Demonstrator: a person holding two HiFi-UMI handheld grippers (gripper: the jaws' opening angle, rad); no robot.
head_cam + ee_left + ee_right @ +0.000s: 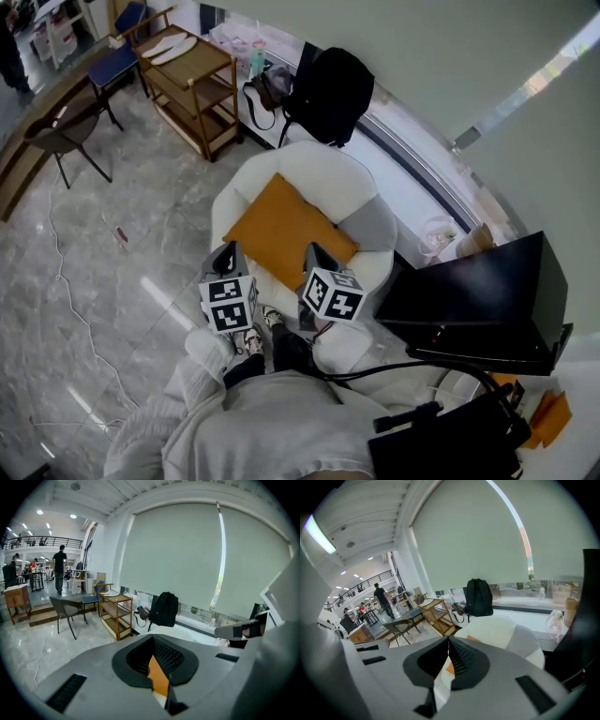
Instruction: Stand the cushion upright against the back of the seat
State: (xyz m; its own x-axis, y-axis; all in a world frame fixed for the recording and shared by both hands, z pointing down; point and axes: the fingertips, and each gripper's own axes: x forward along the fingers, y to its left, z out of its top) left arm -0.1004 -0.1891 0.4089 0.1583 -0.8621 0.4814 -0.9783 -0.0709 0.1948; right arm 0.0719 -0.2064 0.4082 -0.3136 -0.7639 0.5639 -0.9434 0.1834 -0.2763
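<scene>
1. Cushion [281,230] lies flat on the chair [375,267] seat, not yet upright.
2. Left gripper [231,249] and right gripper [310,251] hover at its near edge, jaws pressed together, pinching nothing.
3. Remaining: grip, tilt it against the backrest [323,169].

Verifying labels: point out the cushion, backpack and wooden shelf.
cushion [284,230], head view, middle of its orange face
backpack [328,94], head view, centre of its black body
wooden shelf [208,62], head view, bare corner of its top
</scene>
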